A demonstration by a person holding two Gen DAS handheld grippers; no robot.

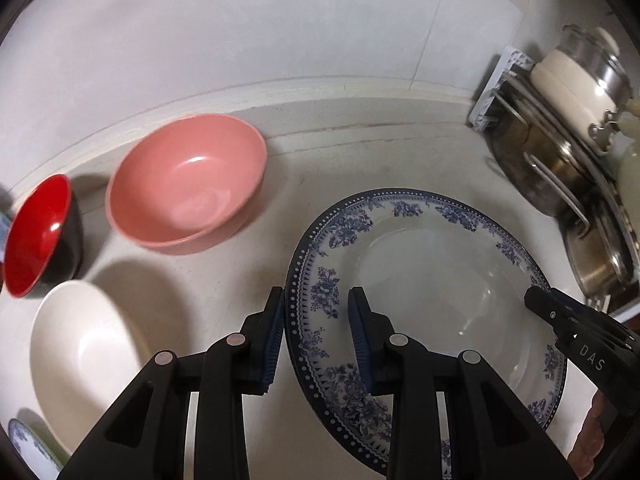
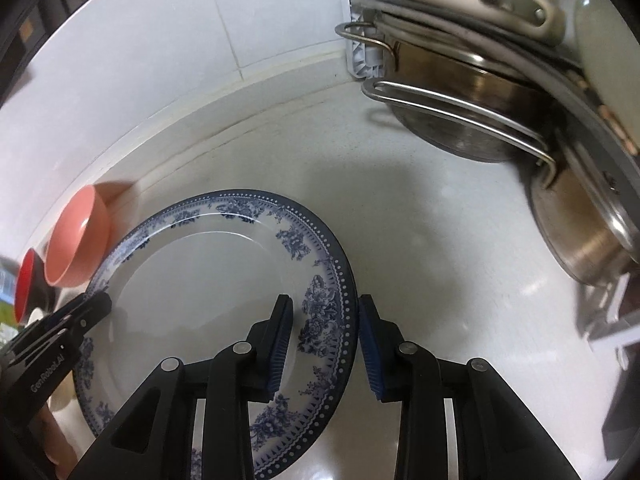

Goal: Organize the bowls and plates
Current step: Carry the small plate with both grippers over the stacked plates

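Both tools, left tool point(image 1: 316, 320) and right tool point(image 2: 324, 332), straddle opposite plate point(image 1: 420, 280) rims, jaws wide; bowls point(image 1: 188, 184) remain unstacked on bench point(image 1: 320, 160).

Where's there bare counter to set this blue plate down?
Bare counter lies between the blue plate and the steel pots on the right, and behind the plate toward the wall. The left is crowded: pink bowl, red bowl and white bowl sit close together.
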